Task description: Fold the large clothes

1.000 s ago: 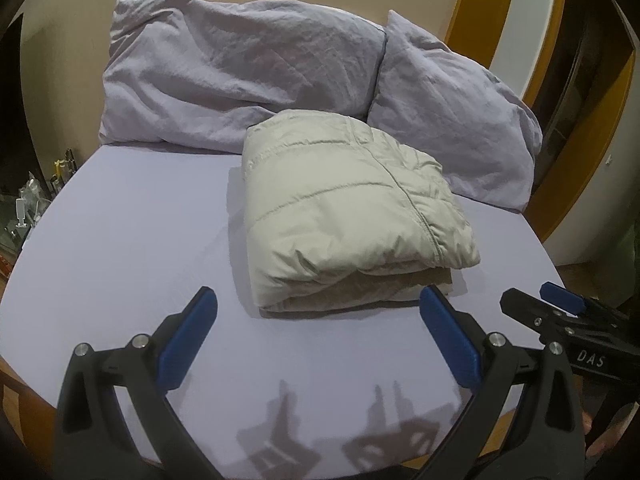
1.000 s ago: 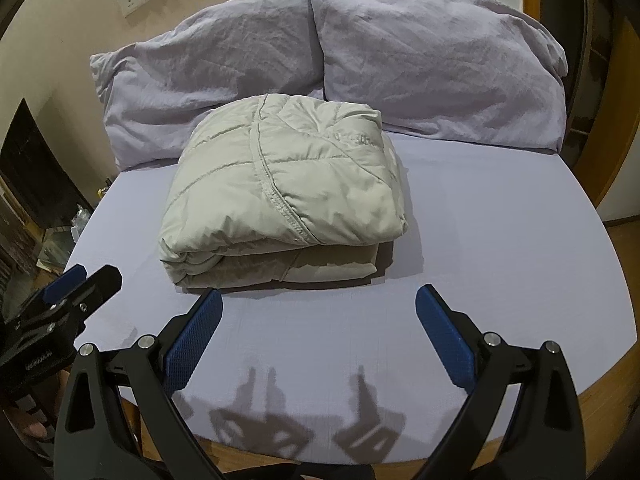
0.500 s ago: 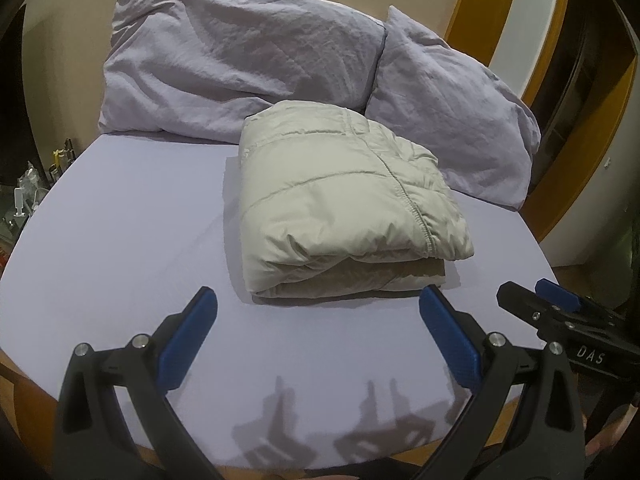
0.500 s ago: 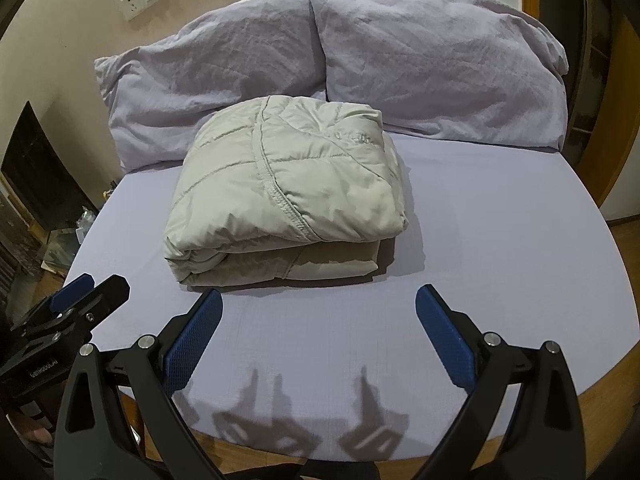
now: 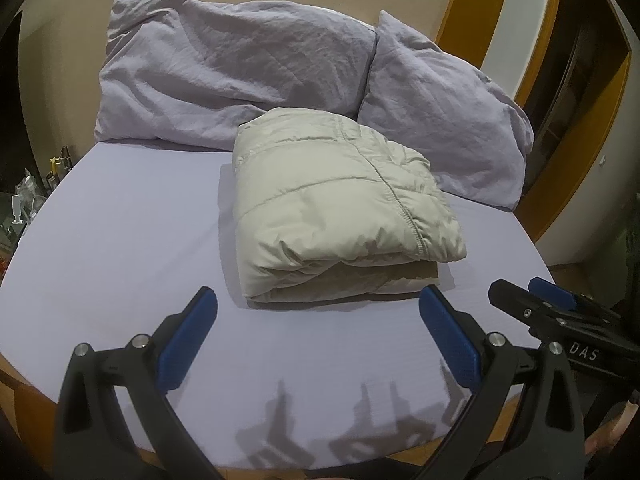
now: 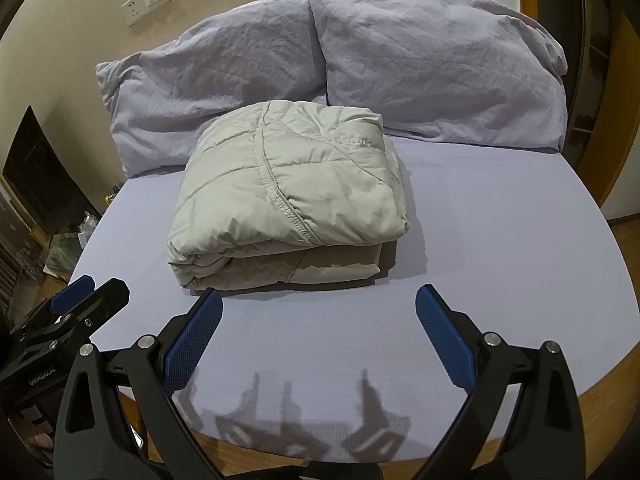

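Jacket (image 5: 340, 208), pale and quilted, lies folded mid-bed (image 5: 120, 240) just before two pillows (image 5: 240, 80). Left claw (image 5: 320, 336) and right claw (image 6: 318, 332) gape empty, apparently hovering short of it.

Black tool (image 5: 318, 332) frames, blue ribbed pads (image 5: 188, 336), silver screws (one marked "DAS").
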Motion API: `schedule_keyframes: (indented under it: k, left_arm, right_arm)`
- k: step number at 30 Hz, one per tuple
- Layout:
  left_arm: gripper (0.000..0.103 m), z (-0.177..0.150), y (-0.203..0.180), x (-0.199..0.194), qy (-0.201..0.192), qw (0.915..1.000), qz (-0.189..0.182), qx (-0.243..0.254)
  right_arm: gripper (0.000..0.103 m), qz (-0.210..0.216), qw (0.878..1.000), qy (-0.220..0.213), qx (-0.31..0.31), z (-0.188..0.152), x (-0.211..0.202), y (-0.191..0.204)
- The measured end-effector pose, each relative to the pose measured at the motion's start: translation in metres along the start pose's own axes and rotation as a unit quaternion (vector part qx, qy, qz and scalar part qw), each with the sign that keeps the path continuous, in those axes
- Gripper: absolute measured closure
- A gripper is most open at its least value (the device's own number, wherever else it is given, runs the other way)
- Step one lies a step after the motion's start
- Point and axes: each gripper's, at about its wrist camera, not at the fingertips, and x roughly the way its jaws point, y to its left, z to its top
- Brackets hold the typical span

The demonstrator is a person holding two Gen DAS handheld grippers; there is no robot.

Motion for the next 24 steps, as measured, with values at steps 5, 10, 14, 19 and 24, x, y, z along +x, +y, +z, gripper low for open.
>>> schedule_keyframes:
  k: [5,10,14,19,24]
  left_arm:
    - [0.002,0.001,0.000,0.001,0.001,1.0000,0.000,-0.001]
    - [0.002,0.001,-0.001,0.004,0.002,1.0000,0.002,-0.003]
    - [0.002,0.003,-0.001,0.007,0.004,1.0000,0.002,-0.004]
    - [0.002,0.004,-0.001,0.008,0.005,1.0000,0.002,-0.005]
    - [0.002,0.005,0.000,0.012,0.007,0.9999,0.005,-0.007]
  right_arm:
    - [0.004,0.001,1.000,0.000,-0.001,0.000,0.000,-0.001]
    - [0.004,0.001,1.000,0.000,-0.001,0.000,0.000,-0.001]
    - [0.004,0.000,1.000,0.000,-0.001,0.001,0.000,-0.002]
    - [0.004,-0.001,1.000,0.001,0.002,0.005,0.003,-0.004]
    - [0.004,-0.001,1.000,0.001,0.002,0.005,0.004,-0.003]
